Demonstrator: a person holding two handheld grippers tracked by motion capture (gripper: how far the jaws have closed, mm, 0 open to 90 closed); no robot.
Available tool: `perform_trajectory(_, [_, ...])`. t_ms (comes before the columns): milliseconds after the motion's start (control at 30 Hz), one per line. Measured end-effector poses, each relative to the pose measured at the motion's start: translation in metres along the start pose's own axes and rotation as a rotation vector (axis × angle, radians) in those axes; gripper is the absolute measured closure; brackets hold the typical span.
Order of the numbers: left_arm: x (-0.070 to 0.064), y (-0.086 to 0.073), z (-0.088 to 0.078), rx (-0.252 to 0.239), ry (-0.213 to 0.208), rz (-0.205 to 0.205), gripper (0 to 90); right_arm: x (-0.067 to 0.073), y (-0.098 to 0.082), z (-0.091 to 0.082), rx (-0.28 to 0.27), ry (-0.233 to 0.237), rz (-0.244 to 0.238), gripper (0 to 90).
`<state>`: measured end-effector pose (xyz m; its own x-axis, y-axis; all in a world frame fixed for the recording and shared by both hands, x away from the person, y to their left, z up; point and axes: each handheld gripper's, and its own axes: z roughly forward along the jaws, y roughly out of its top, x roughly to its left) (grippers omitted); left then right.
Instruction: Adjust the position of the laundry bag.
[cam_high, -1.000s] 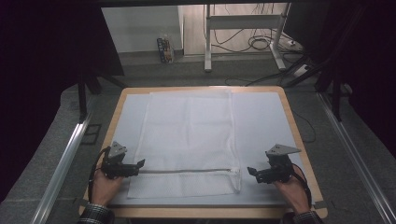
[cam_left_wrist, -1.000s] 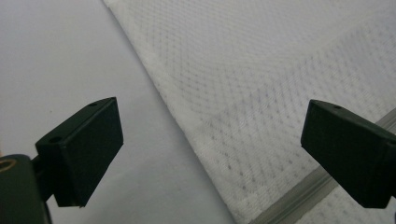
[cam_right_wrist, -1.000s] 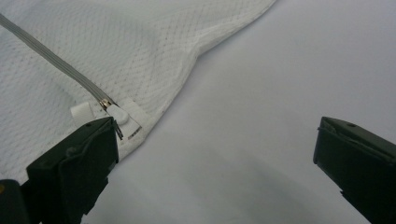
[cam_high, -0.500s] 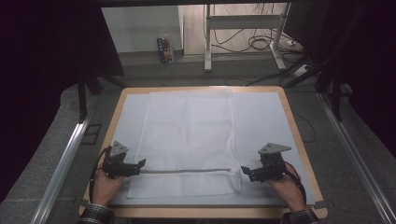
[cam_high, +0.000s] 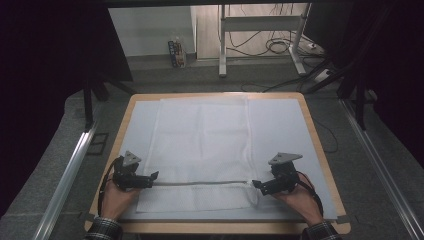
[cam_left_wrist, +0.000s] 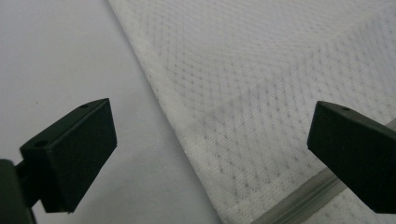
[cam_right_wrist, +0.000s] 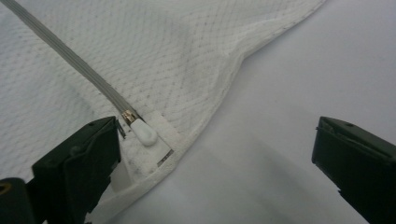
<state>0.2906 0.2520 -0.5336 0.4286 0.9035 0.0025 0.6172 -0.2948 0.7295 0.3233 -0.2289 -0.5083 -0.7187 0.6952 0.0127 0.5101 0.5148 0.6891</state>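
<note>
A white mesh bag (cam_high: 205, 135) lies flat on the pale mat, with a grey zipper (cam_high: 200, 183) running across it near the front. My left gripper (cam_high: 154, 176) rests at the zipper's left end, open. In the left gripper view its jaws (cam_left_wrist: 217, 140) straddle the bag's hemmed edge (cam_left_wrist: 187, 135), and the zipper (cam_left_wrist: 303, 198) shows at the lower right. My right gripper (cam_high: 256, 184) sits at the bag's right edge, also open. In the right gripper view (cam_right_wrist: 215, 154), the white zipper pull (cam_right_wrist: 144, 133) lies just beside the left jaw, at the end of the grey zipper (cam_right_wrist: 70, 56).
The pale mat (cam_high: 280, 125) covers a wooden-edged table (cam_high: 320, 150). A person's hands (cam_high: 117, 200) hold both grippers at the front edge. Metal rails (cam_high: 70, 175) flank the table. Behind it stand a desk frame (cam_high: 222, 45), cables (cam_high: 280, 47) and a small carton (cam_high: 175, 50).
The right gripper has slid left, up to the bag's right edge and the zipper's end. The left gripper has barely shifted. The bag lies as before.
</note>
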Motion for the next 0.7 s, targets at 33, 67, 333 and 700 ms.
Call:
perform_trajectory(33, [-0.001,0.001,-0.001,-0.001,0.004,0.019,2.7,0.0,0.001,0.0,0.006,-0.006,0.0,5.2])
perform_trajectory(67, [-0.001,0.001,-0.001,-0.005,0.007,0.022,3.7,0.0,0.002,0.0,0.004,-0.001,0.005,9.9])
perform_trajectory(333, [-0.002,0.004,-0.002,-0.028,-0.019,0.022,15.5,-0.004,0.011,0.003,0.01,-0.01,0.033,29.0])
perform_trajectory(700, [0.002,0.006,0.003,-0.018,-0.054,-0.002,33.8,-0.006,0.018,0.01,-0.005,-0.026,0.033,38.4])
